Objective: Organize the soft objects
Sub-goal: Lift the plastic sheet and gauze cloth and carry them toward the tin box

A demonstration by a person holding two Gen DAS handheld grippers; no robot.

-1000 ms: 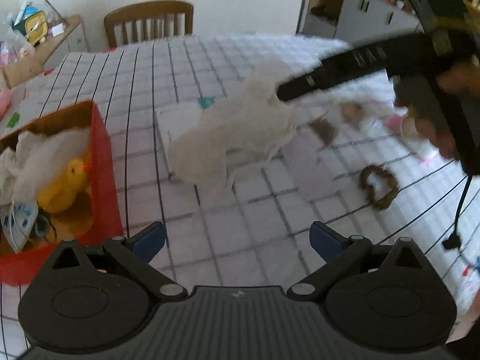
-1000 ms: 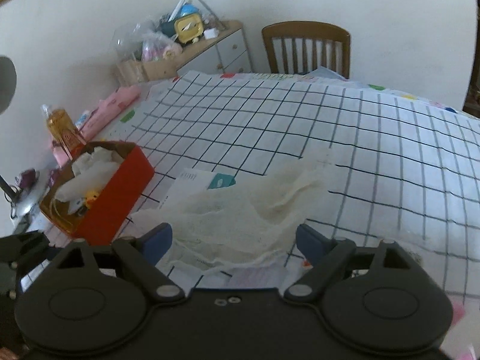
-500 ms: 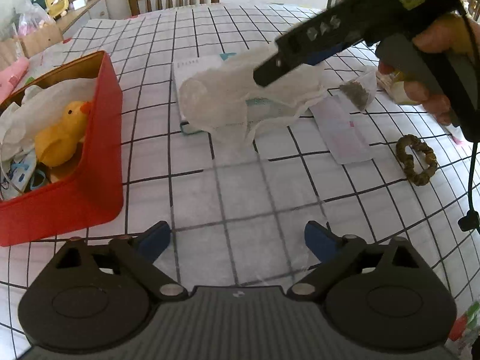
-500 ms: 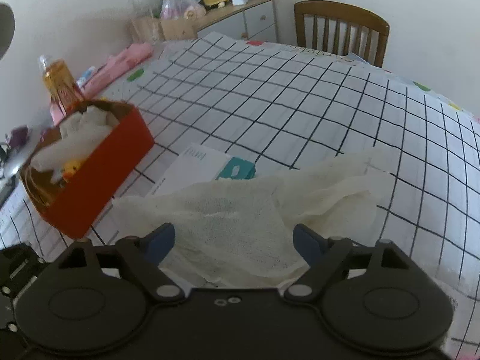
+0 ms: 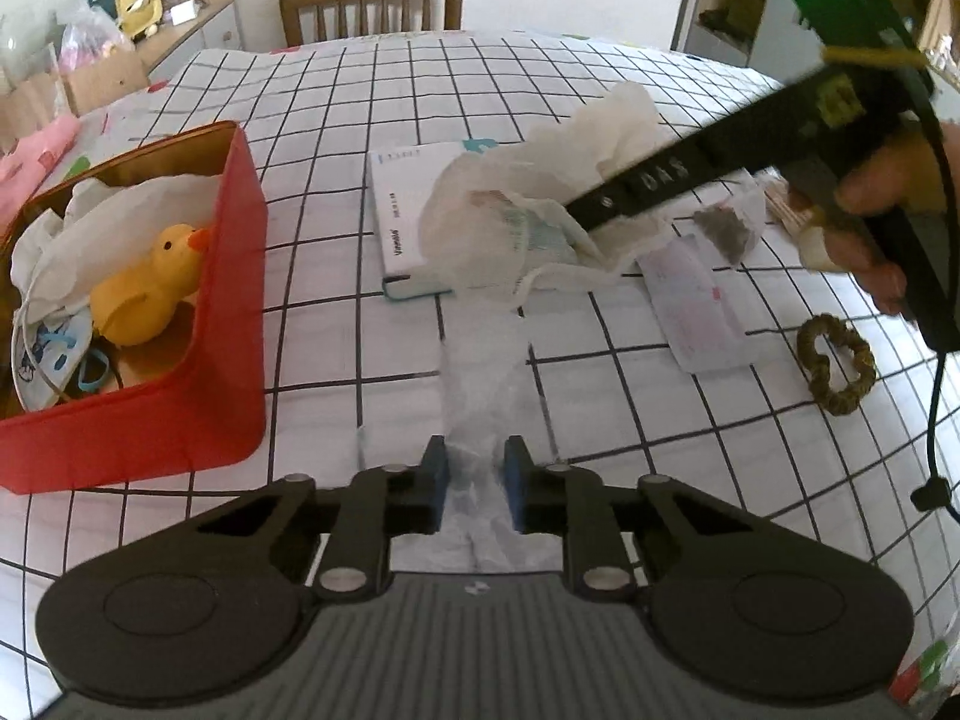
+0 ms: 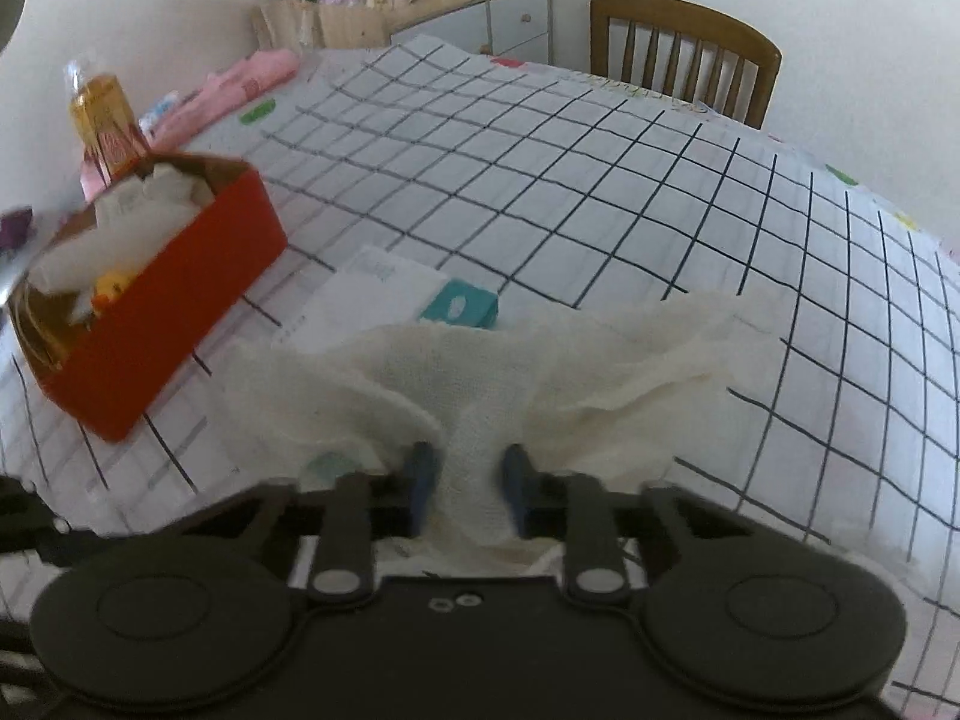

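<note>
Covering table, checked cloth [image 5: 420, 90], wooden chair [image 5: 372, 6]

White gauze cloth [image 5: 540, 210] hangs crumpled, stretched between both tongs.

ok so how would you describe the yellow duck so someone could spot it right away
Start at the checked tablecloth and find the red box on its left side. The duck sits inside it among white cloths, and it is the only bright yellow thing there, with an orange beak.
</note>
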